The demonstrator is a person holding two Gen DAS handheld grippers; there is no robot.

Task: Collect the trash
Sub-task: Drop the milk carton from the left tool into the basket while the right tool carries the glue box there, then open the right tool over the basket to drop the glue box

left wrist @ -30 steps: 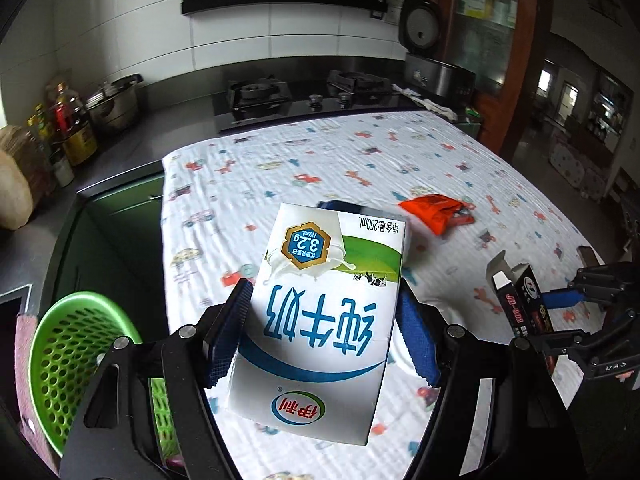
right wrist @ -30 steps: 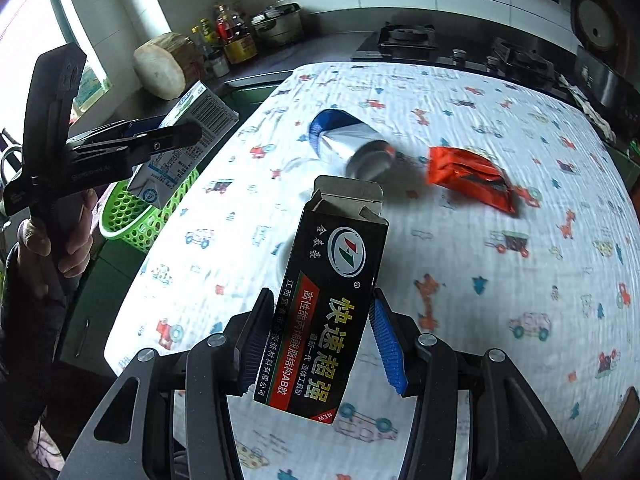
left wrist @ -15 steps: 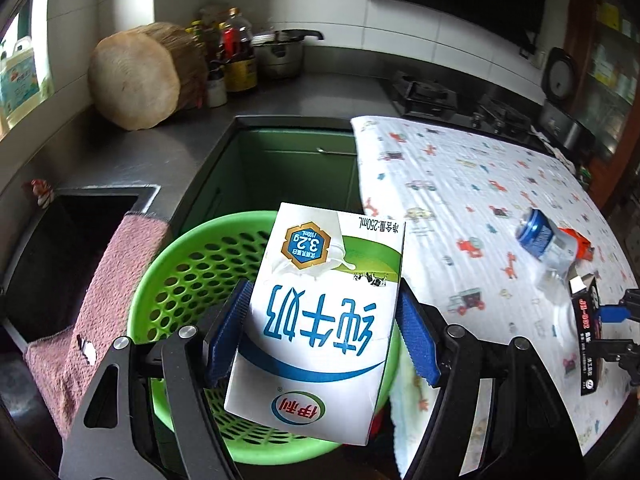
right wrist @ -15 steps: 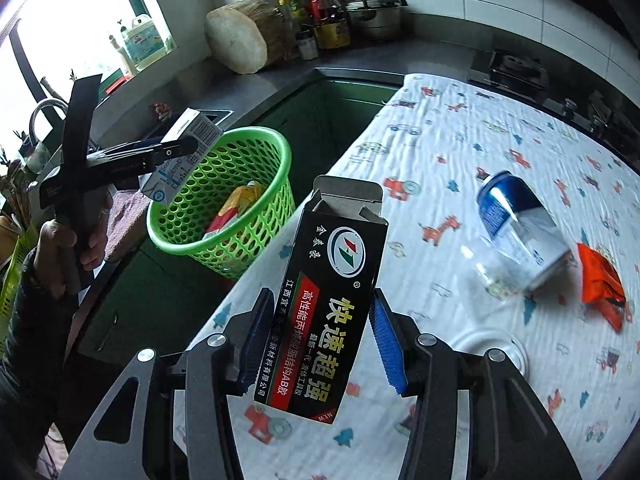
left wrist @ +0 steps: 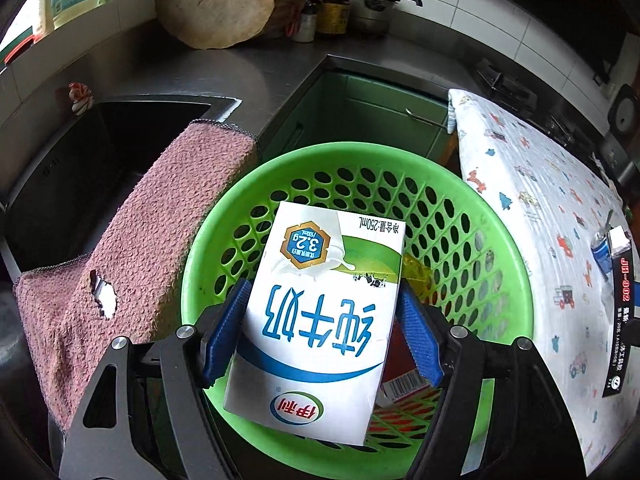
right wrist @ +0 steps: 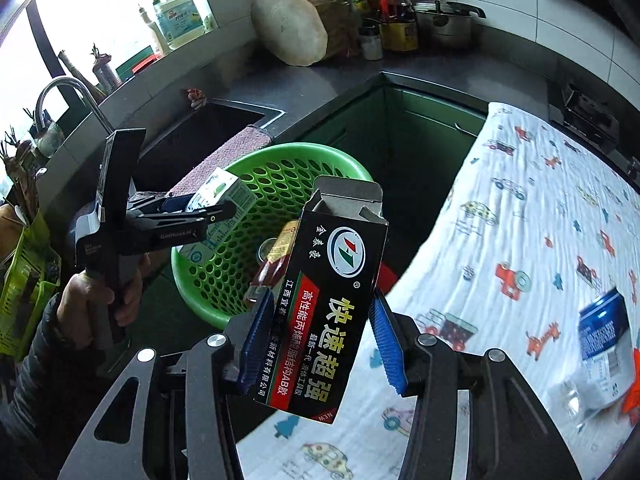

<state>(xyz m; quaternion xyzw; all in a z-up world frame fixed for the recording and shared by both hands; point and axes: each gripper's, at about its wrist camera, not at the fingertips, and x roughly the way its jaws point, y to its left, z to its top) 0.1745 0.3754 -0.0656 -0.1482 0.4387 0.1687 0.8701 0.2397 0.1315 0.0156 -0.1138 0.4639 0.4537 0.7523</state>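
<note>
Since 1 s ago, swung off the tablecloth (left wrist: 532, 184) and over to the green basket (left wrist: 504, 240) by the counter edge next to the sink (left wrist: 60, 184); means drop-off prob. imminent. Left gripper (left wrist: 320, 320) clamped on milk carton (left wrist: 324, 316), now directly above basket opening, wrappers already inside. Right gripper (right wrist: 316, 344) clamped on black glue box (right wrist: 324, 304), trailing, nearer the cloth's edge, basket beyond it. Blue can (right wrist: 600, 328) & orange wrapper (right wrist: 633, 396) left on cloth w/ more to collect.
</note>
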